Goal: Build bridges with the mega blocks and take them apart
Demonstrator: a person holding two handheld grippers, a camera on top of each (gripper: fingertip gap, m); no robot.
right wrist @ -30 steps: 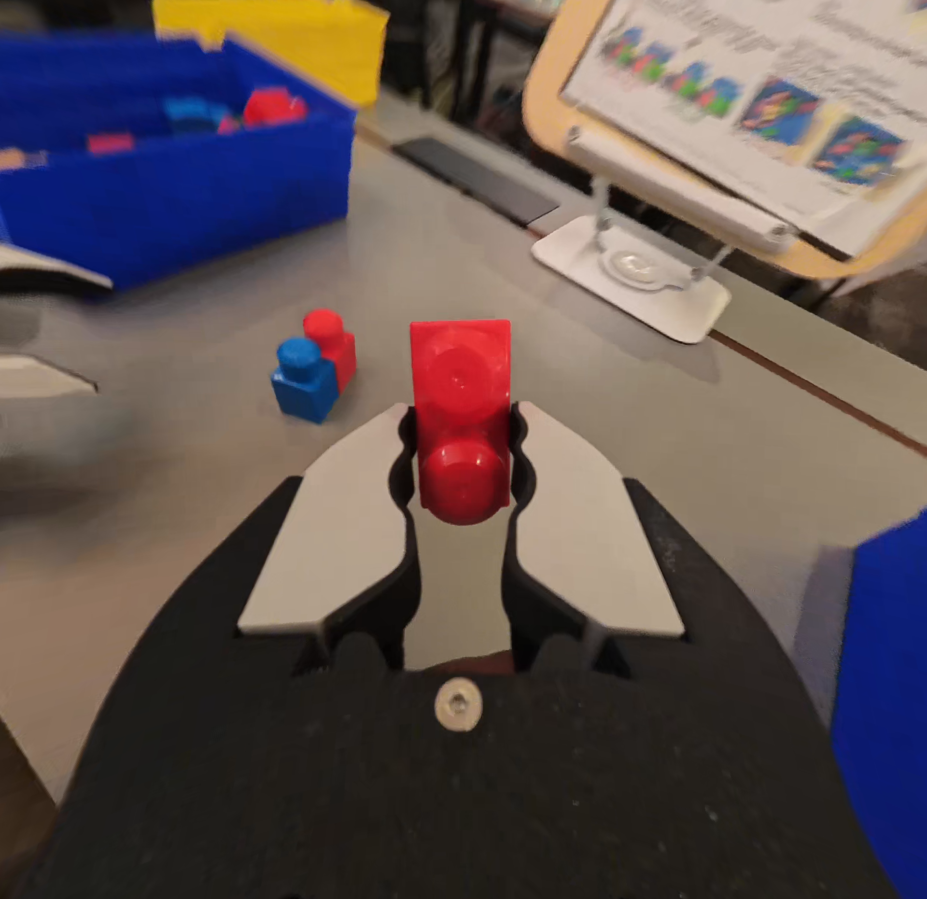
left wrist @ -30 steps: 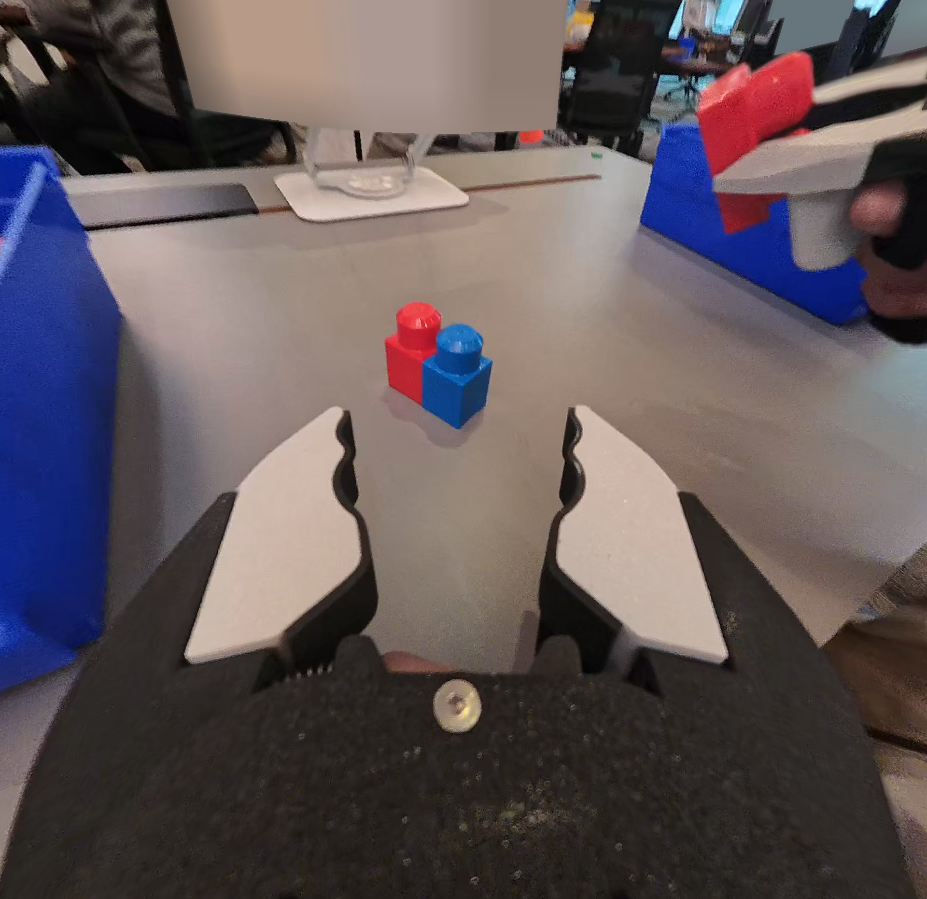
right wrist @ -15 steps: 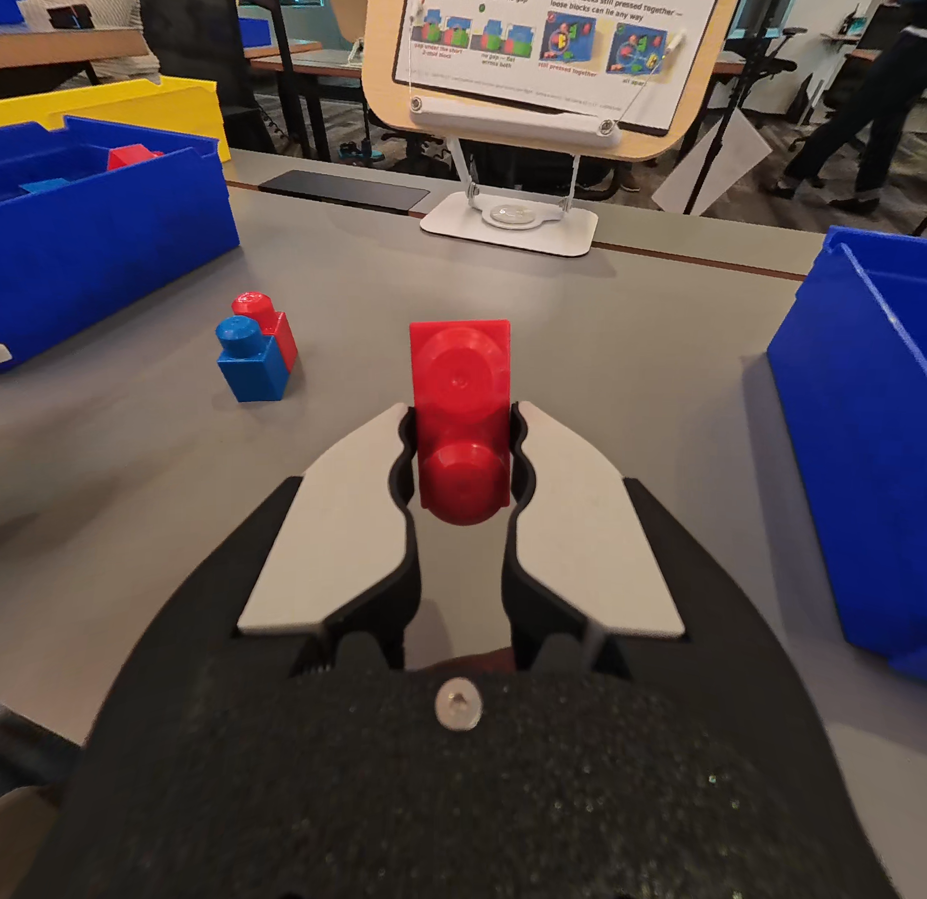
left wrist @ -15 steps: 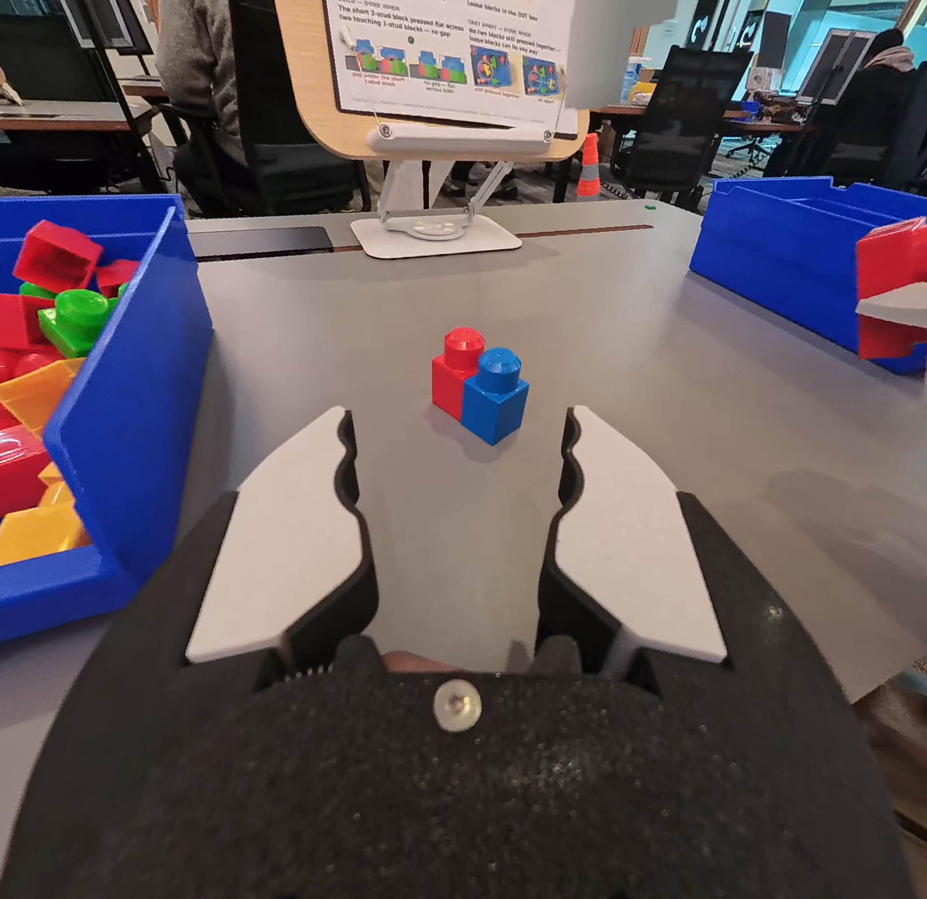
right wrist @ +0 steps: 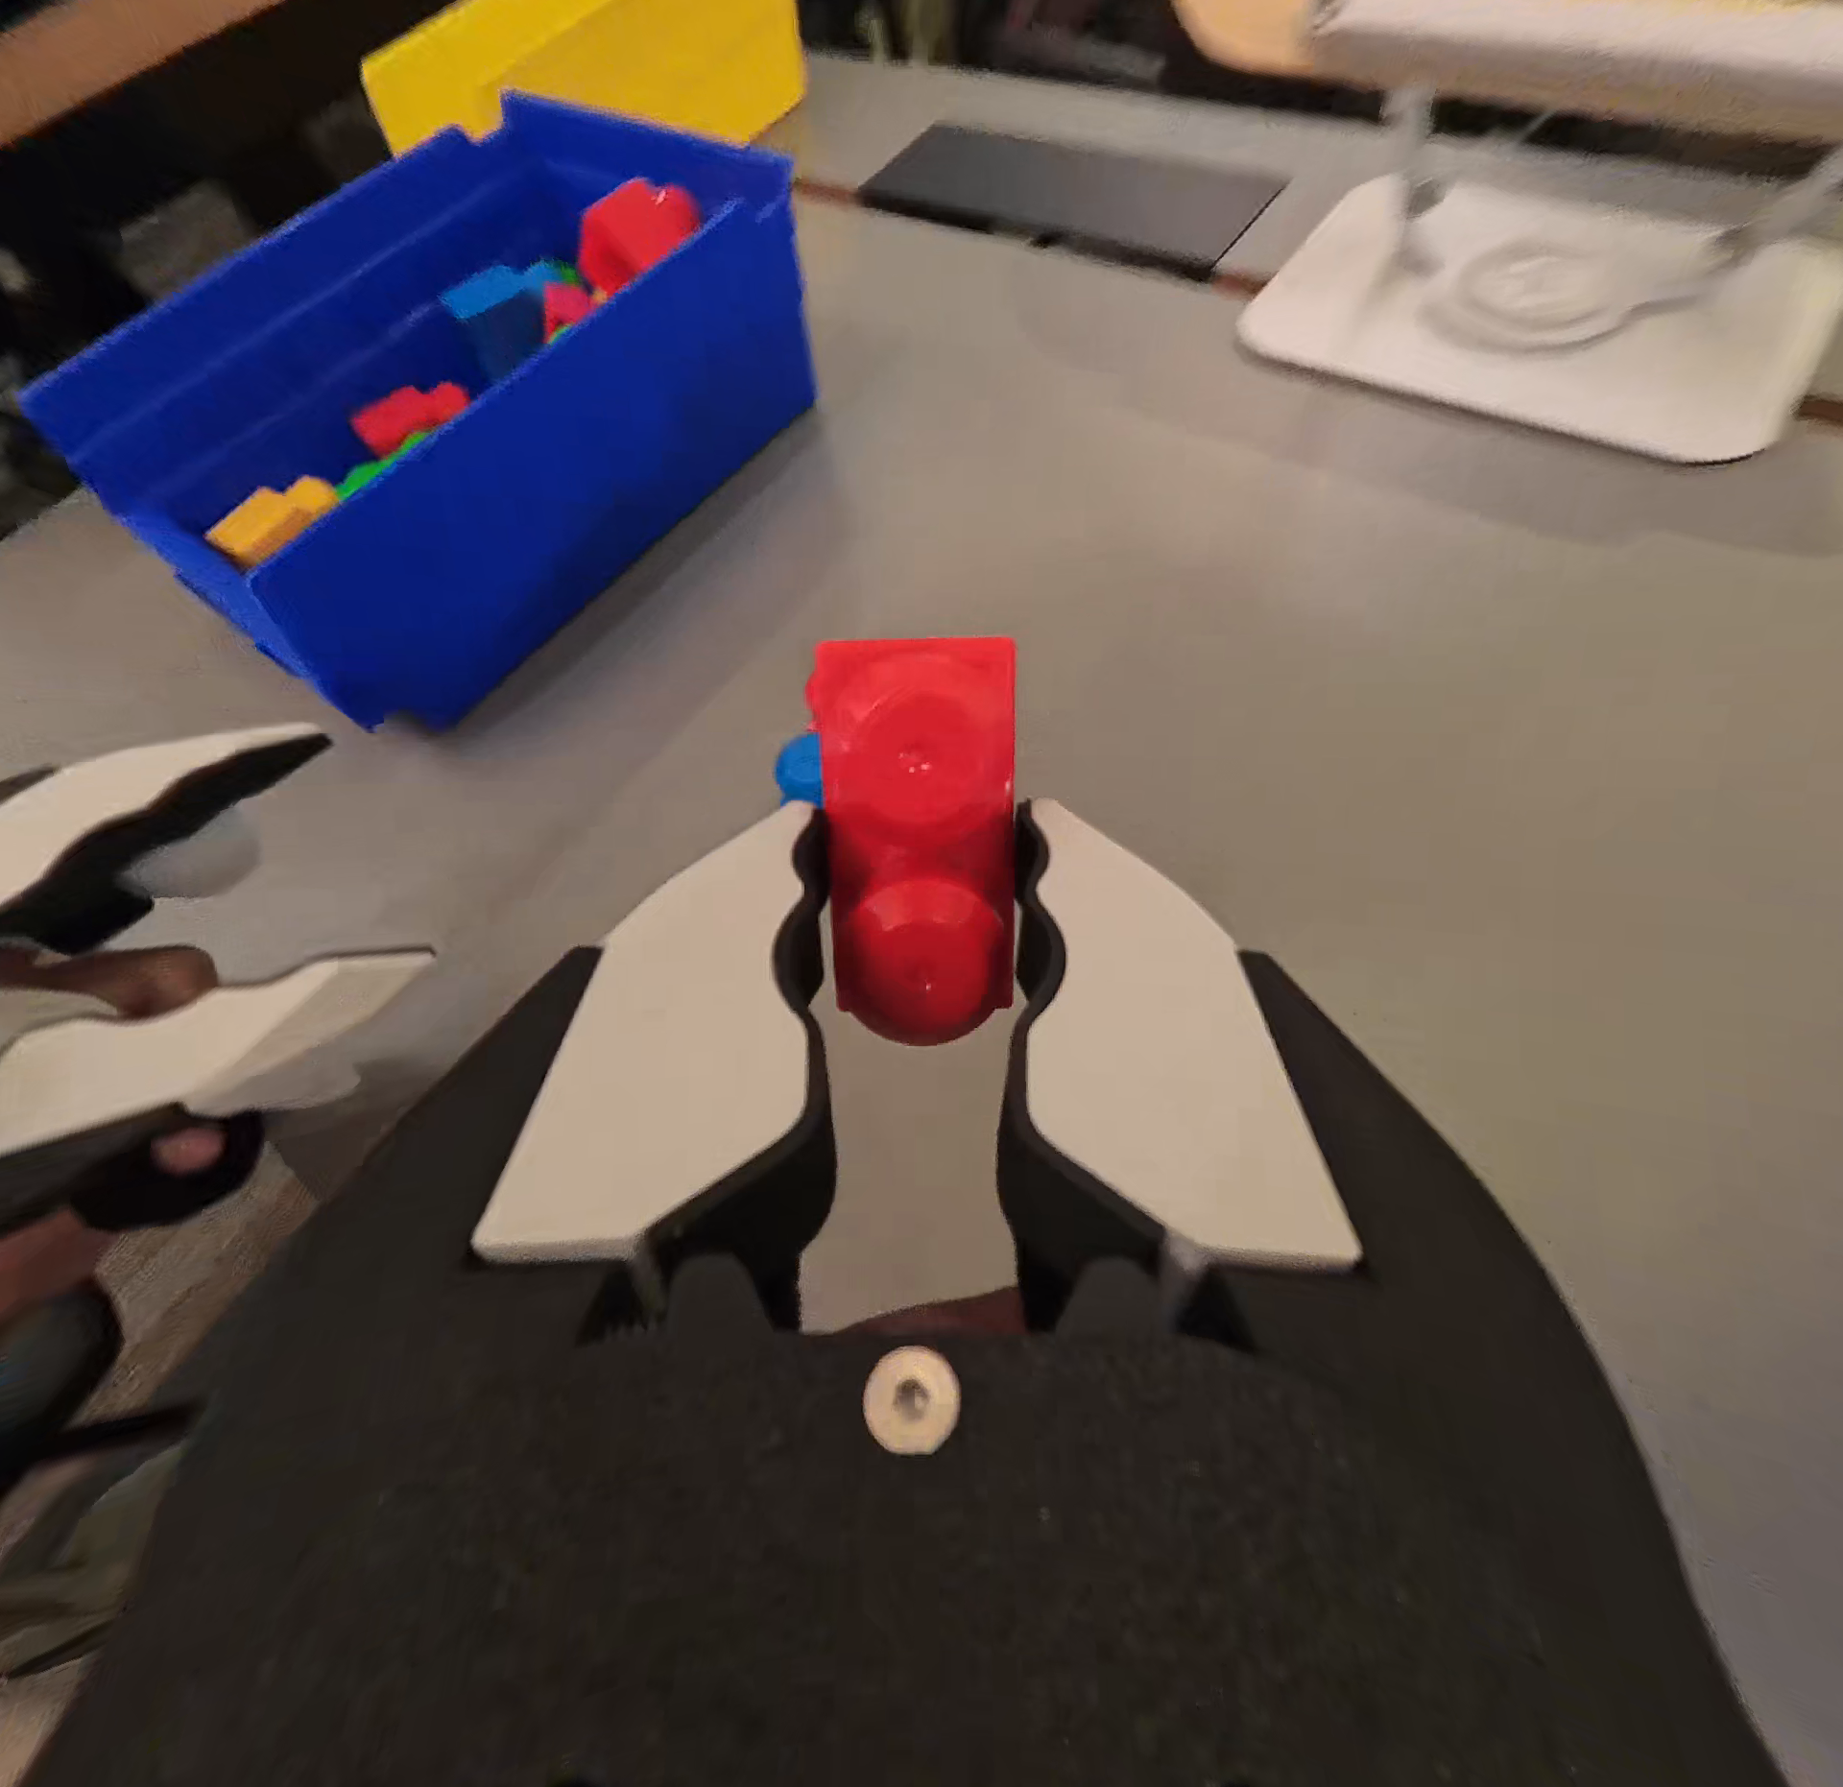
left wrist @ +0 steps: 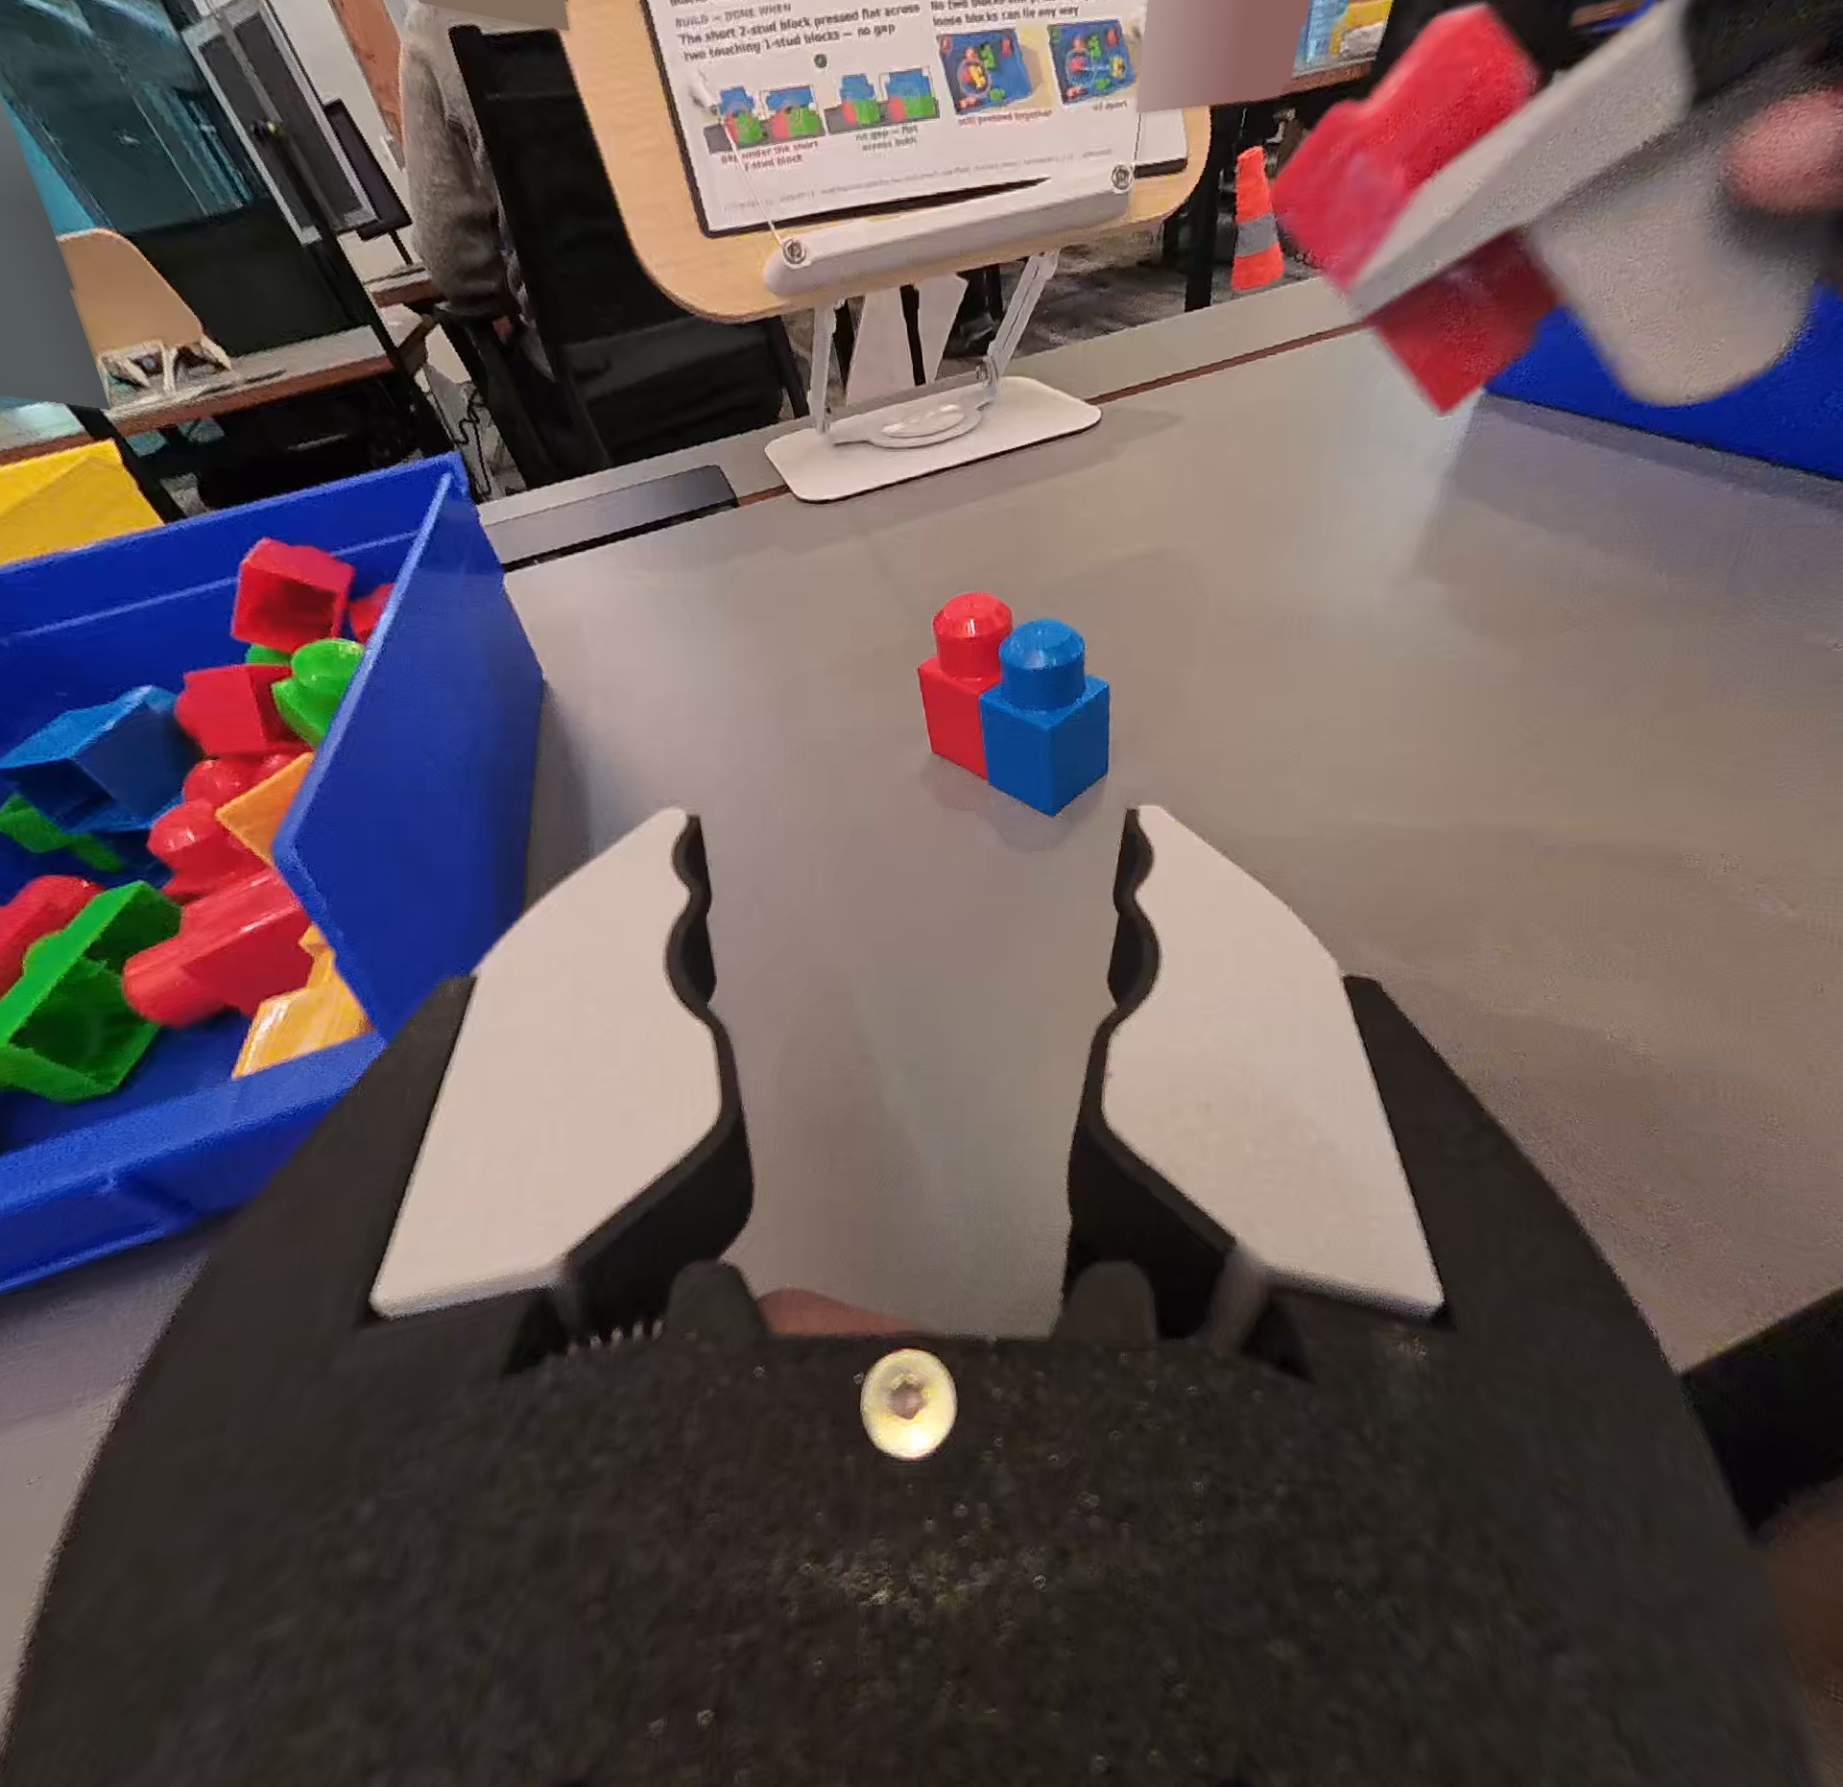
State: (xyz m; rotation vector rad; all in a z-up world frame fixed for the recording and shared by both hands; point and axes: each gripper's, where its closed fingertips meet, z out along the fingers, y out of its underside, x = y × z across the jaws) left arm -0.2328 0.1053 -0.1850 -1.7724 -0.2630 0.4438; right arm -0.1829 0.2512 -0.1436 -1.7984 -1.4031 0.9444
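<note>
Looking along my spread, empty left gripper (left wrist: pixel 913 827), I'm seeing a grey table (left wrist: pixel 1396 742) carrying two one-stud blocks: red (left wrist: pixel 959 694), blue (left wrist: pixel 1047 732), touching. Switching right: my right gripper (right wrist: pixel 916 822) is clamping one red two-stud block (right wrist: pixel 918 832) above the table.

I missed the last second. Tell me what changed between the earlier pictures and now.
The right gripper swung in over the blue block and red block on the table, carrying its red two-stud block; from its own camera that block now covers most of the pair. Unchanged: its grip, the open left gripper, the pair's position, and the bin.
</note>
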